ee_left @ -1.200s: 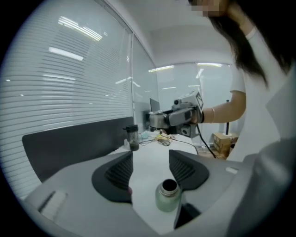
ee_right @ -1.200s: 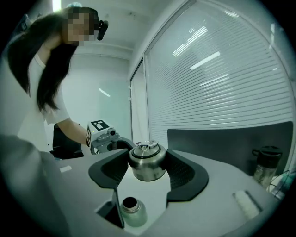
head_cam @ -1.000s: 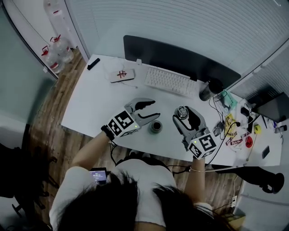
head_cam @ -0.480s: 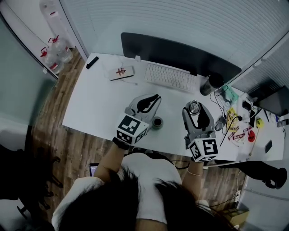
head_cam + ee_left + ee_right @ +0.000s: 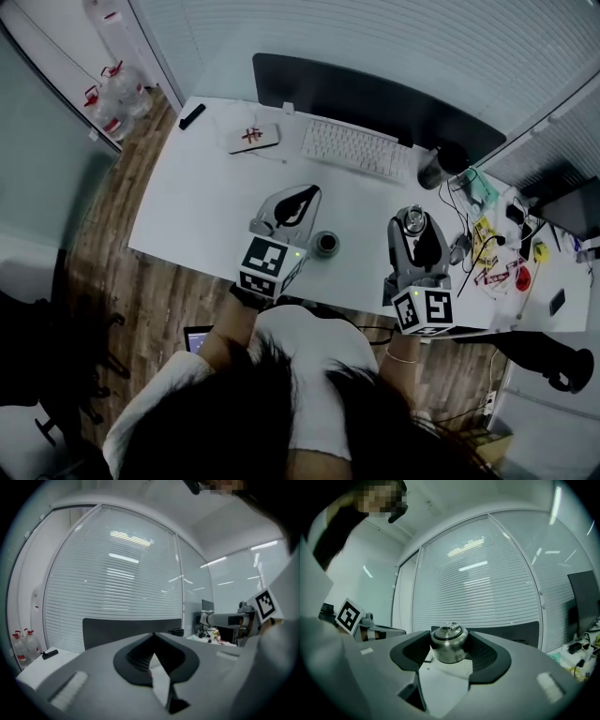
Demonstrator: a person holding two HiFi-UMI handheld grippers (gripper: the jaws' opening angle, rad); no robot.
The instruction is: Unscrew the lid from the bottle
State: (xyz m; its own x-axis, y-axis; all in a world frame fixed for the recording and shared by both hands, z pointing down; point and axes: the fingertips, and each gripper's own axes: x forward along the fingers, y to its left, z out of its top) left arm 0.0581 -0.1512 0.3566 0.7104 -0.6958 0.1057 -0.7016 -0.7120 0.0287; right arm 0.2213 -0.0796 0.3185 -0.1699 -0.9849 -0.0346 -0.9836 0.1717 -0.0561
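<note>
A small dark round lid (image 5: 325, 244) lies on the white table (image 5: 206, 206), apart from both grippers. My left gripper (image 5: 312, 192) is up and to the left of the lid; its jaws have just been closing and now meet with nothing between them, as the left gripper view also shows for the left gripper (image 5: 153, 633). My right gripper (image 5: 414, 212) is shut on the steel bottle (image 5: 413, 223). In the right gripper view the bottle (image 5: 449, 646) sits upright between the dark pads (image 5: 487, 656), its open neck on top.
A keyboard (image 5: 356, 150) and a dark monitor (image 5: 375, 103) stand at the table's back. A dark cup (image 5: 433, 169) and a tangle of cables and small items (image 5: 487, 253) crowd the right end. A small white box (image 5: 253, 137) and a black remote (image 5: 192, 116) lie back left.
The left jaws, open beside the lid a second ago, have closed empty and swung away from it. The lid stays on the table. The right gripper with the bottle drifted right.
</note>
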